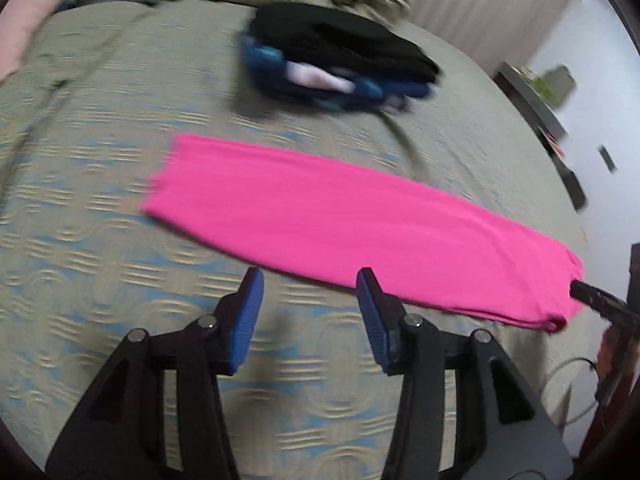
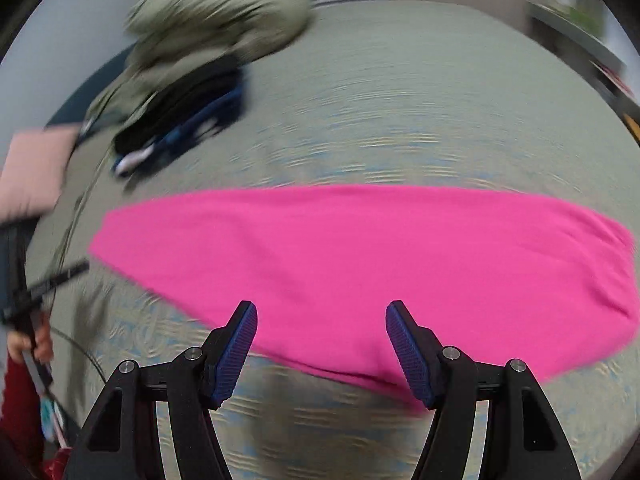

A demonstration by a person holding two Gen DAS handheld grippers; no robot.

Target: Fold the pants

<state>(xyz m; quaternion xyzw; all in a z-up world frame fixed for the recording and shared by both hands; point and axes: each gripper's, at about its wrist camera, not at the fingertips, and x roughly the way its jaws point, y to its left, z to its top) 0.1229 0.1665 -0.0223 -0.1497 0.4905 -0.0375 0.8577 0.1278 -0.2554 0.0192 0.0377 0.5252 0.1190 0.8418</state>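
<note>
**Both jaws open above the pink pants on the bed**

The jaws of the left gripper [image 1: 310, 280] stand apart with only bedspread between the blue pads [image 1: 250, 316], just short of the near edge of the pants [image 1: 344, 224]. The jaws of the right gripper [image 2: 322, 314] are spread wider and hold nothing; they hang over the near edge of the pants [image 2: 360, 264], the right pad overlapping the pink cloth in its view.

The pants are bright pink, laid flat as one long narrow band, mostly smooth, with a few soft creases toward the wider end. They lie on the bed [image 1: 100, 208], on a grey-green patterned spread.

In the left view the long axis runs slantwise from upper left to lower right; the squared, narrower end is at the upper left. In the right view the band runs nearly straight across, tapering to the left and broadening to the right.

Both views are smeared by motion. Beyond the pants sits a pile of clothes [image 1: 340, 60], dark with blue and white showing, its separate pieces hard to tell apart. A rumpled olive blanket [image 2: 224, 12] lies behind it. The wide end of the pants is partly covered by the other gripper in the left view. A hand [image 2: 28, 348] shows at the left edge of the right view.
</note>
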